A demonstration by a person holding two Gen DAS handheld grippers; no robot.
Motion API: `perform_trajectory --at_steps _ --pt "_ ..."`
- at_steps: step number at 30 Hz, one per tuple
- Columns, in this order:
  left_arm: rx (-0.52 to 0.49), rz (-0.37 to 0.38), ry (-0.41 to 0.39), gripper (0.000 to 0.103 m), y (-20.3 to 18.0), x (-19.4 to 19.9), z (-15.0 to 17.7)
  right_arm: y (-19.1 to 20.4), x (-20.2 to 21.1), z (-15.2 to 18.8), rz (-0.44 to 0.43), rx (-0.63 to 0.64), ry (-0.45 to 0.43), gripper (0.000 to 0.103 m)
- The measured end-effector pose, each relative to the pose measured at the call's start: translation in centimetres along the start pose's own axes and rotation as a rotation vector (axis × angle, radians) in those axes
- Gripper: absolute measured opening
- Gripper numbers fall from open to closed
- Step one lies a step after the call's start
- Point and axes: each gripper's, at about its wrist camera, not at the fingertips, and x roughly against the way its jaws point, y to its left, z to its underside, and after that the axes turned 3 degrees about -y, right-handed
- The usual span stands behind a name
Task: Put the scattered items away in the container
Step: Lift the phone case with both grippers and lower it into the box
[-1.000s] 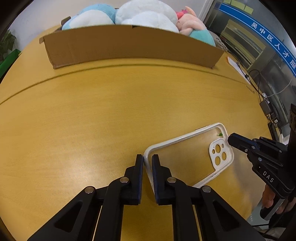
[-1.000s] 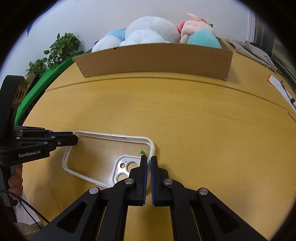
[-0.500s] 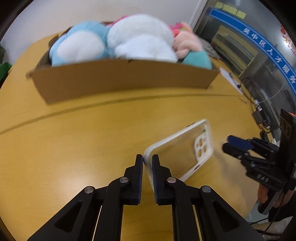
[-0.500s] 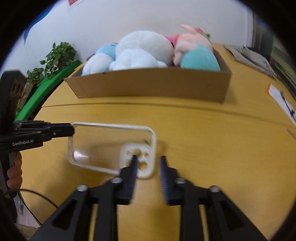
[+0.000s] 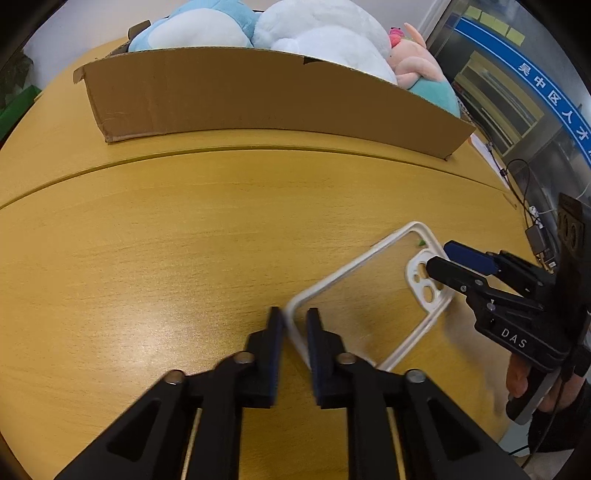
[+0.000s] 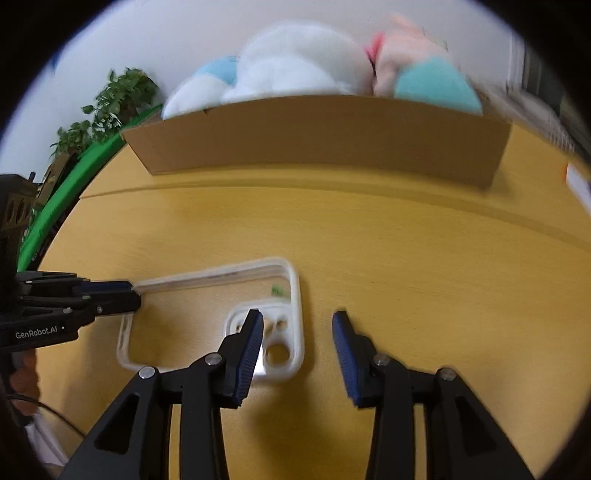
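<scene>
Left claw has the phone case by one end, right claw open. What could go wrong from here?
1. The left claw pinches only the thin rim of the phone case; it may swing or slip out.
2. The right claw is open with one finger over the camera cutout; it may snag.
3. The cardboard box is heaped with plush toys; the case may slide off.

A yellow wooden table (image 5: pixel 147 229) with a seam running across it fills both views. Beyond its left edge, a leafy green plant (image 6: pixel 110 107) stands against a white wall (image 6: pixel 177 48), while the other side shows a blue banner with white characters (image 5: pixel 546 92) and cables (image 5: pixel 517 184).
</scene>
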Motion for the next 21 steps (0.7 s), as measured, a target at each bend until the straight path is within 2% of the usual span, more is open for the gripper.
perform_trajectory --at_steps 1,2,4,6,10,12,16,19,21 --pt "0.009 0.001 -0.001 0.009 0.1 0.0 -0.1 0.3 0.0 0.0 0.01 0.025 0.001 0.029" --pt "0.012 -0.009 -0.005 0.009 0.1 0.0 -0.3 0.5 0.0 0.0 0.016 0.04 0.005 0.011" --pt "0.003 -0.031 -0.017 0.008 0.0 0.1 -0.7 0.7 0.2 0.1 0.019 0.044 0.008 0.008" --pt "0.001 -0.022 -0.026 0.007 -0.1 0.4 -1.4 0.6 0.6 0.2 0.018 0.035 0.004 0.005" --pt "-0.055 -0.012 -0.097 0.007 -1.3 2.6 -5.0 -0.3 2.8 -1.2 0.039 0.006 -0.081 0.005" --pt "-0.097 -0.012 -0.162 0.007 -2.2 4.4 -7.7 -0.7 4.3 -3.6 0.057 0.004 -0.148 0.005" --pt "-0.18 -0.012 -0.308 0.007 -3.9 7.8 -15.4 -1.8 6.5 -10.3 0.093 0.023 -0.28 0.005" --pt "-0.265 -0.084 -0.409 0.007 -5.0 8.7 -22.9 -2.8 6.7 -16.8 0.129 0.053 -0.374 0.005" --pt "-0.277 -0.114 -0.416 0.007 -4.6 7.8 -27.1 -3.8 5.9 -21.0 0.138 0.045 -0.409 0.006"
